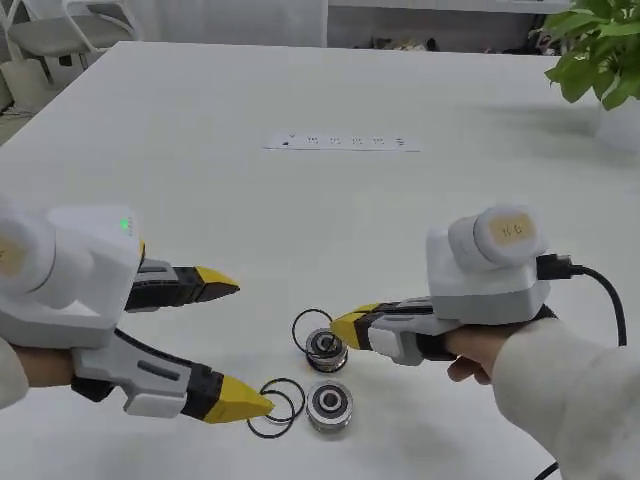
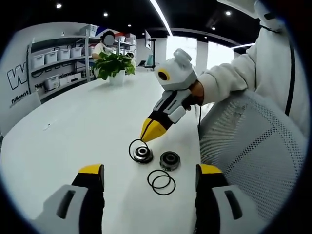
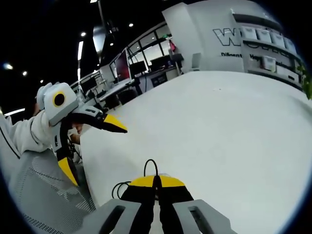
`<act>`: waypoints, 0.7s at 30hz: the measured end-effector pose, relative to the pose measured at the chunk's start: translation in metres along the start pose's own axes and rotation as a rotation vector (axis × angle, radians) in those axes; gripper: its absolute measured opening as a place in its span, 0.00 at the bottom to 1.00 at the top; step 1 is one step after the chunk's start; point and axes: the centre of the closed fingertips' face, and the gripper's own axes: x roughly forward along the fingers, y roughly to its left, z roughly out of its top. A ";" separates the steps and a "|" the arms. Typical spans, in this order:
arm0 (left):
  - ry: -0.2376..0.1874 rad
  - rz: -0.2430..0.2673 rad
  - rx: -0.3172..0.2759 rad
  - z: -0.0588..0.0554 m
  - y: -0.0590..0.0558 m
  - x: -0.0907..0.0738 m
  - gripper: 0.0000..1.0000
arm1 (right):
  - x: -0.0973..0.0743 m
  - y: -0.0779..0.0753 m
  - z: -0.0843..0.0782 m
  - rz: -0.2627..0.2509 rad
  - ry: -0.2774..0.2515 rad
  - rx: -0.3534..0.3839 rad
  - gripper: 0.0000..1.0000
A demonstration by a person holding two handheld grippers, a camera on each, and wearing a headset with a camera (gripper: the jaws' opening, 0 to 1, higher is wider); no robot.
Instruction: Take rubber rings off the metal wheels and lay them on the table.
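Note:
Two metal wheels sit on the white table [image 1: 300, 200], the far wheel [image 1: 325, 347] and the near wheel [image 1: 329, 403]. My right gripper [image 1: 345, 328] is shut on a black rubber ring [image 1: 305, 322] that loops up beside the far wheel. The right gripper view shows this ring [image 3: 151, 168] rising from between the shut jaws of the right gripper [image 3: 157, 181]. Two loose rings [image 1: 278, 405] lie left of the near wheel. My left gripper [image 1: 238, 343] hangs open beside them, holding nothing. In the left gripper view, the left gripper [image 2: 151, 170] faces both wheels [image 2: 143, 154] [image 2: 170, 159] and the right gripper [image 2: 148, 132].
A flat white strip with sockets [image 1: 340, 141] lies further back on the table. A potted plant [image 1: 595, 50] stands at the far right corner, and chairs [image 1: 50, 35] at the far left. The right gripper's black cable [image 1: 605, 295] trails over the table's near right.

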 end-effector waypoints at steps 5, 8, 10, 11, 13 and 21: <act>0.004 0.024 -0.020 -0.003 -0.002 -0.005 0.83 | 0.001 0.009 0.001 0.021 -0.001 -0.012 0.00; -0.003 0.037 -0.031 -0.005 -0.002 -0.011 0.83 | 0.002 0.012 0.002 0.031 -0.002 -0.016 0.00; -0.014 0.048 -0.041 -0.005 -0.002 -0.014 0.85 | 0.002 0.015 0.002 0.040 -0.002 -0.016 0.00; -0.020 0.052 -0.045 -0.005 -0.002 -0.015 0.85 | 0.002 0.017 0.002 0.043 -0.001 -0.017 0.00; -0.030 0.065 -0.050 -0.004 -0.001 -0.018 0.89 | 0.002 0.021 0.002 0.053 -0.001 -0.018 0.00; -0.032 0.084 -0.050 -0.007 -0.002 -0.022 0.97 | 0.005 0.035 0.000 0.095 0.013 -0.014 0.00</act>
